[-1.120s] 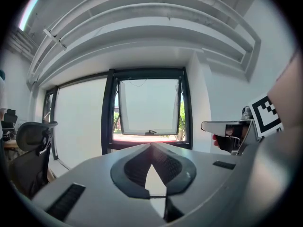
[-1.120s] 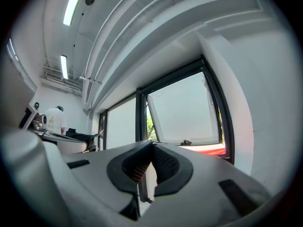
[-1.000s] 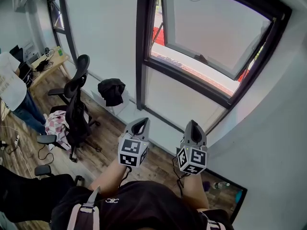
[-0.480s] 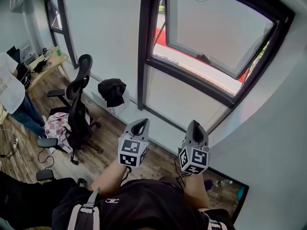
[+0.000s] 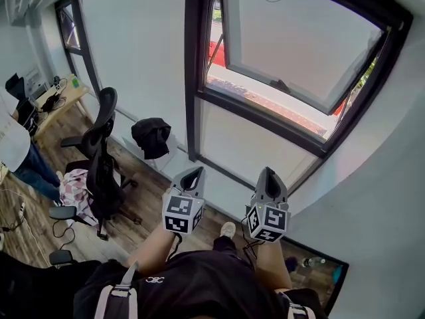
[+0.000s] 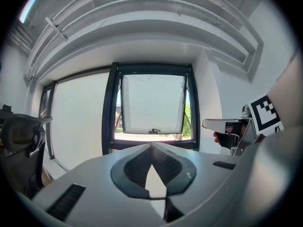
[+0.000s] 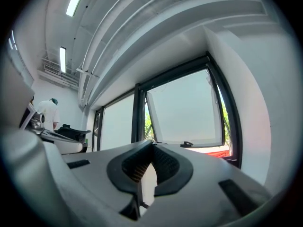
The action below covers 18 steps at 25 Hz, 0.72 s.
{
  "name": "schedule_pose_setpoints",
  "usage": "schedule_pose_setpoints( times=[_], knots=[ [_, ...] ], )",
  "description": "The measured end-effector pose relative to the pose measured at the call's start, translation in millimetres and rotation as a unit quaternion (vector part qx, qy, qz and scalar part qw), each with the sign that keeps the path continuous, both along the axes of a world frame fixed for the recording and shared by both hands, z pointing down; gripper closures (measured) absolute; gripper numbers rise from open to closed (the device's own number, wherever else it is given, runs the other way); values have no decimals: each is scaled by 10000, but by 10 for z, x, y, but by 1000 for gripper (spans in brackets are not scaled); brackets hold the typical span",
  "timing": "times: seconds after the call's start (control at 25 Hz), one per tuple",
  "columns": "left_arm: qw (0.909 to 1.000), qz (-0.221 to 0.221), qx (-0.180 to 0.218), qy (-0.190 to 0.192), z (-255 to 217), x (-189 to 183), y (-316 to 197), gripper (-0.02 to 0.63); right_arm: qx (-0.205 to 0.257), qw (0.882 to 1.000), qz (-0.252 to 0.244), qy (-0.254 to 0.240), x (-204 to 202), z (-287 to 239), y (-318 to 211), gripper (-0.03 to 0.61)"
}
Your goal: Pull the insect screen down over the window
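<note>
The open window (image 5: 299, 45) is ahead of and above the left gripper (image 5: 194, 173) and the right gripper (image 5: 267, 174), well apart; both have jaws pressed together, empty.

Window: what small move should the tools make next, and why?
Probably raise the left tool and right tool toward the top of the window. Both are shut, empty and held low, apart from it, and no screen covers the opening yet.
</note>
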State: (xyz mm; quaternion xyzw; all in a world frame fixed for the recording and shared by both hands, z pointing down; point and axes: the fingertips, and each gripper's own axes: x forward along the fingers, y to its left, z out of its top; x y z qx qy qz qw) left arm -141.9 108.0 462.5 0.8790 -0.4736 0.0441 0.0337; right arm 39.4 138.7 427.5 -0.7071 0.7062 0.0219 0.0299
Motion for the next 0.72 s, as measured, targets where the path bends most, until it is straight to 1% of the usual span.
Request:
schedule_pose_setpoints(
  times=[0.16, 0.4, 0.72],
  knots=[
    [10000, 7, 28, -20, -30, 220, -479, 601, 21, 10000, -8, -6, 207, -5, -472, 574],
    [10000, 38, 26, -89, -57, 636, -1204, 601, -15, 9999, 47, -90, 655, -6, -1198, 574],
    [9998, 128, -25, -169, -107, 1351, -2175, 601, -59, 9999, 87, -128, 1334, -45, -2114, 574]
  ],
)
